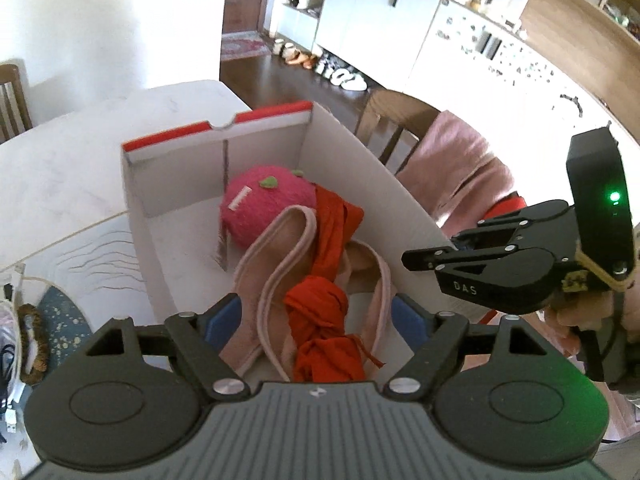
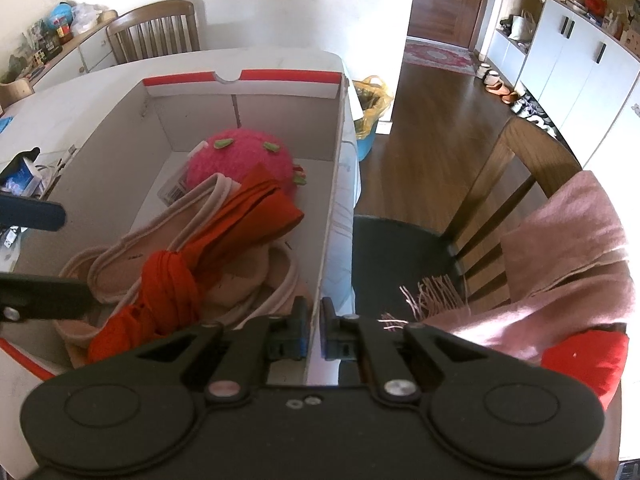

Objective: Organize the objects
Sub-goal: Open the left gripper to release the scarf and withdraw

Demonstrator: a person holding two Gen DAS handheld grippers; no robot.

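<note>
Left gripper (image 1: 316, 320): jaws spread wide above the near end of the cardboard box (image 1: 352, 148), nothing between the blue pads (image 1: 224, 316); the knotted orange cloth (image 1: 324, 320) lies below the gap, and whether it touches the pads cannot be told. Right gripper (image 2: 315, 320): jaws drawn narrow, pinching the box's near right wall (image 2: 332, 216) between the two pads, one inside the box and one outside. Seen from the left wrist, the right gripper's black fingers (image 1: 436, 258) reach the same wall from outside, with a hand (image 1: 576, 316) behind them.

Contents of the box: a pink plush ball (image 2: 240, 156) with green felt leaves sits toward the far end, under the red-striped flap (image 2: 280, 76); a pair of beige slippers (image 2: 132, 256) fills the middle and near end; the orange cloth runs lengthwise over the slippers, its far end lying against the ball, its knot toward the near end.

Around the box: it stands on a white table (image 1: 60, 168). Just beside its right wall stands a wooden chair (image 2: 516, 168) with a pink fringed scarf (image 2: 568, 248) draped over it. Beyond the far end stands a second chair (image 2: 156, 32).
</note>
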